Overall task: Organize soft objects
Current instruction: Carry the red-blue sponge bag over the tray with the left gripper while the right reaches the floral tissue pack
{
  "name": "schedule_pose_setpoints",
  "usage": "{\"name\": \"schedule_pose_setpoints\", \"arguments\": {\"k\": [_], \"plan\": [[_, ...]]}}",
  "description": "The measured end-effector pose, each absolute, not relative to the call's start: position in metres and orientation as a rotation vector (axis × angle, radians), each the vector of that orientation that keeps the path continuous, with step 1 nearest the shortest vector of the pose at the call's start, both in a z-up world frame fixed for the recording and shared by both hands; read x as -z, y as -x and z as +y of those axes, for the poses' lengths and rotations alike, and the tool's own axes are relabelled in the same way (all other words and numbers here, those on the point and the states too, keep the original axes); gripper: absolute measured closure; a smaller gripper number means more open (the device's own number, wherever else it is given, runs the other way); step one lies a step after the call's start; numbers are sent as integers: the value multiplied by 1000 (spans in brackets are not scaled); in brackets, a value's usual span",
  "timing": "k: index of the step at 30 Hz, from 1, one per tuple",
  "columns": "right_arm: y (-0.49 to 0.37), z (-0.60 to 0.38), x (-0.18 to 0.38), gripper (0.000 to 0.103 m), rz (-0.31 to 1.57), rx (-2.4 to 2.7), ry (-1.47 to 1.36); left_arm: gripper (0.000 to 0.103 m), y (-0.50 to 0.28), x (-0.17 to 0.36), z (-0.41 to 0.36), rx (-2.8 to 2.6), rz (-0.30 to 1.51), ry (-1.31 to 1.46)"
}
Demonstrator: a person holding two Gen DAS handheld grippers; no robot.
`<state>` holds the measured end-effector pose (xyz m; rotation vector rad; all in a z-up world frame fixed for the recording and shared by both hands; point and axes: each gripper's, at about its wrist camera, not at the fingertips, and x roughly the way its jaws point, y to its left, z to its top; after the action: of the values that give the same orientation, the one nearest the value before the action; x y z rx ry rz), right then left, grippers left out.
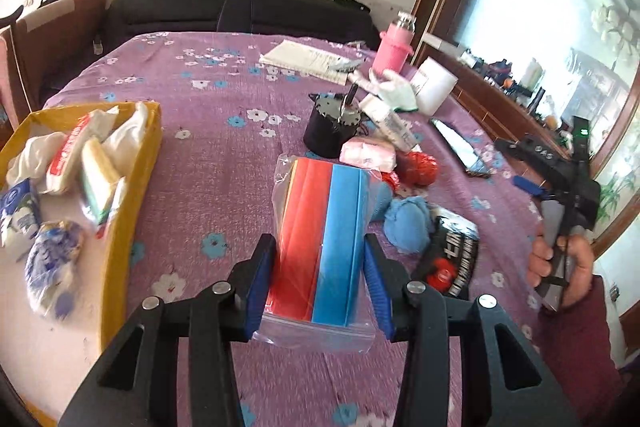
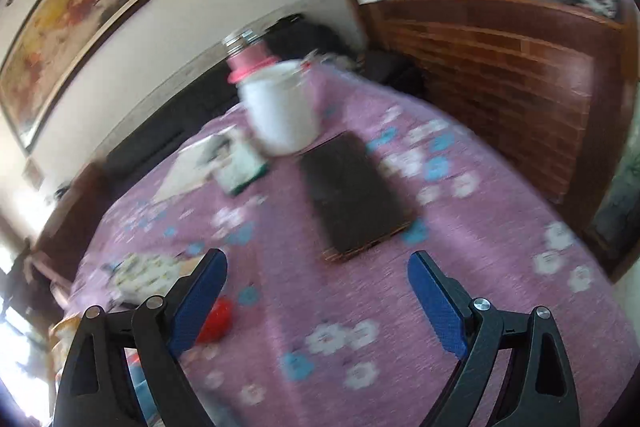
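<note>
My left tongs point(image 1: 320, 283) grip a clear zip bag of red and blue folded cloth point(image 1: 324, 227), blue pads pressed on both its sides, the bag raised above the purple flowered bedspread point(image 1: 208, 131). My right tongs point(image 2: 316, 299) stand wide apart with nothing between them, pointing down at bare spread near a dark flat case point(image 2: 352, 195); that view is blurred. In the left view the right hand point(image 1: 560, 267) is seen holding its tool at the bed's far right edge.

Just left of the bag sits the yellow box point(image 1: 132, 195), already holding several white and wrapped soft packs point(image 1: 68, 163), which I judge to be the sorted share. Beyond the bag, unsorted things lie close together: a blue soft lump point(image 1: 408, 223), a black printed packet point(image 1: 456, 255), a red ball point(image 1: 416, 163), a pink pack point(image 1: 368, 153) and a white glove point(image 1: 394, 87). Farther back stand a black pot point(image 1: 330, 127), a white tub point(image 1: 436, 83), a pink flask point(image 1: 394, 47) and a notepad point(image 1: 308, 61).

By my reckoning the job is around halfway: the held bag wants carrying left into the box, and the pile is left.
</note>
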<state>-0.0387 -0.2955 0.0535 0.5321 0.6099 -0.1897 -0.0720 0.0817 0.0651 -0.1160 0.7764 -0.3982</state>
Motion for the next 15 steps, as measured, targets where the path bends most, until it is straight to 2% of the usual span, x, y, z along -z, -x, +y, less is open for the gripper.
{"name": "schedule_pose_setpoints", "arguments": {"k": [6,12,14,15], "plan": [[-18,-235,-63,8,782,-106,-428,60,89,-75,109,369,736,160],[-45,-146,-68,8,788,-147,0,60,101,-78,133,320,719,183],[-46,-125,-66,10,755,-108,107,60,101,-78,140,308,720,201],[-48,-118,-64,15,749,-95,137,60,101,-77,143,303,723,209]]}}
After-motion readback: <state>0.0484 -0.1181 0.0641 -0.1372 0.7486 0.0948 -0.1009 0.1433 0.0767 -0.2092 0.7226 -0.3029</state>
